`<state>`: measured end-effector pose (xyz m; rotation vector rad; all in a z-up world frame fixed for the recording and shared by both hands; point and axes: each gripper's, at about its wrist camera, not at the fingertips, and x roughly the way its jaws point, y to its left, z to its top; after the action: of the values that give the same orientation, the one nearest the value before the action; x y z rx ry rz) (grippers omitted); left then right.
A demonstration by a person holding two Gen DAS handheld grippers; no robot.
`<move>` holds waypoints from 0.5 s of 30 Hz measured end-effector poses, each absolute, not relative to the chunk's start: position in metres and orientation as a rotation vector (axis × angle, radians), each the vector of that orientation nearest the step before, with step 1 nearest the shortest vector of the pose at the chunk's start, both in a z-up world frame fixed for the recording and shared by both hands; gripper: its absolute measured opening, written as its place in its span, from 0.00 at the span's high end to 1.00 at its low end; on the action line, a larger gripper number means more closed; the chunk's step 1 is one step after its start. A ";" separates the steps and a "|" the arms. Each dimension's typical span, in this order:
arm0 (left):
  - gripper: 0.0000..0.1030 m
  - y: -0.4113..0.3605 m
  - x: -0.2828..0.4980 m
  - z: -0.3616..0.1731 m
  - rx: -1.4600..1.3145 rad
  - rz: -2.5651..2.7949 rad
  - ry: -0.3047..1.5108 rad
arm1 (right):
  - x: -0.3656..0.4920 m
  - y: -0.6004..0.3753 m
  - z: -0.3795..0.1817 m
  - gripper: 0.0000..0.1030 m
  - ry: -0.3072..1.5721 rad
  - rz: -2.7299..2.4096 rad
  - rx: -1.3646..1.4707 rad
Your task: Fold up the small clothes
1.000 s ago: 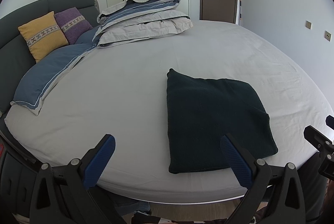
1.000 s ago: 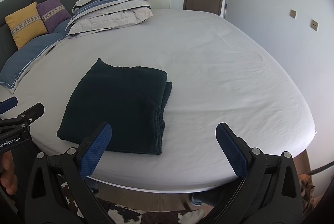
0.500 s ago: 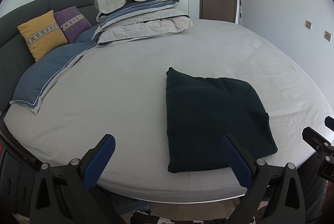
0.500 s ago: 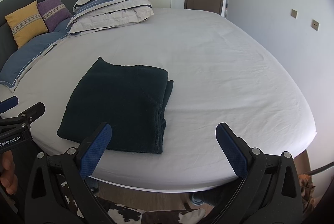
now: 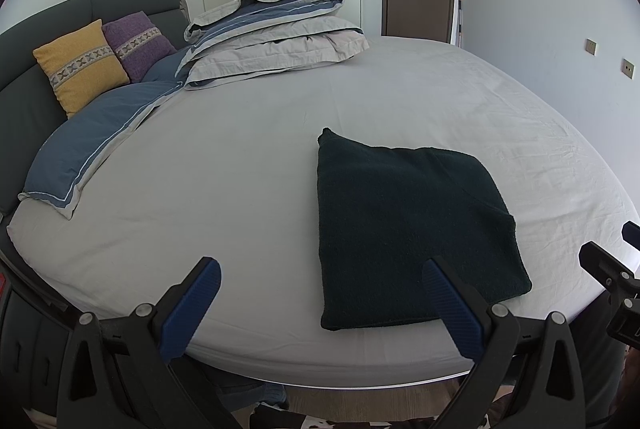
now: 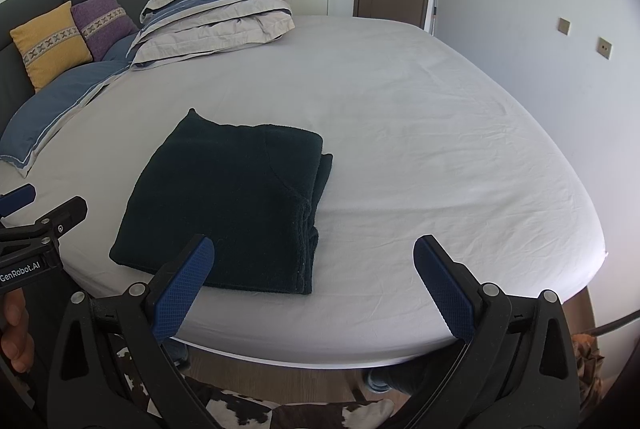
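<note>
A dark green garment (image 5: pixel 408 229) lies folded into a flat rectangle near the front edge of the bed (image 5: pixel 256 165); it also shows in the right wrist view (image 6: pixel 228 205), with stacked layers along its right side. My left gripper (image 5: pixel 320 301) is open and empty, held back from the bed's front edge, its right finger in line with the garment's near edge. My right gripper (image 6: pixel 314 281) is open and empty, just short of the garment's near right corner. Each gripper shows at the edge of the other's view.
A folded grey and blue duvet (image 5: pixel 276 37) lies at the back of the bed. Yellow (image 5: pixel 80 65) and purple (image 5: pixel 138 43) cushions lean on the dark headboard, with a blue pillow (image 5: pixel 100 137) in front. A wall runs along the right. A cowhide rug (image 6: pixel 304 413) lies below.
Almost nothing: both grippers stay open and held back from the bed edge, with only a slight drift of the views. The garment has not moved.
</note>
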<state>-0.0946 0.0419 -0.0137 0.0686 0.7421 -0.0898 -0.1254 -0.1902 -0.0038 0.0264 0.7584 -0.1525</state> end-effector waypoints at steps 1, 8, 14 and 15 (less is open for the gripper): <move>0.00 0.042 -0.094 -0.014 0.068 -0.090 0.742 | -0.125 -0.190 -0.004 0.01 0.759 -0.153 0.026; 0.00 0.042 -0.095 -0.014 0.068 -0.090 0.742 | -0.125 -0.191 -0.005 0.01 0.760 -0.149 0.025; 0.00 0.041 -0.095 -0.015 0.069 -0.092 0.744 | -0.125 -0.191 -0.005 0.01 0.761 -0.150 0.025; 0.00 0.041 -0.095 -0.015 0.069 -0.092 0.745 | -0.125 -0.191 -0.005 0.01 0.761 -0.149 0.026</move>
<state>-0.0953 0.0412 -0.0148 0.0690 0.7446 -0.0920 -0.1251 -0.1909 -0.0050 0.0255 0.7610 -0.1494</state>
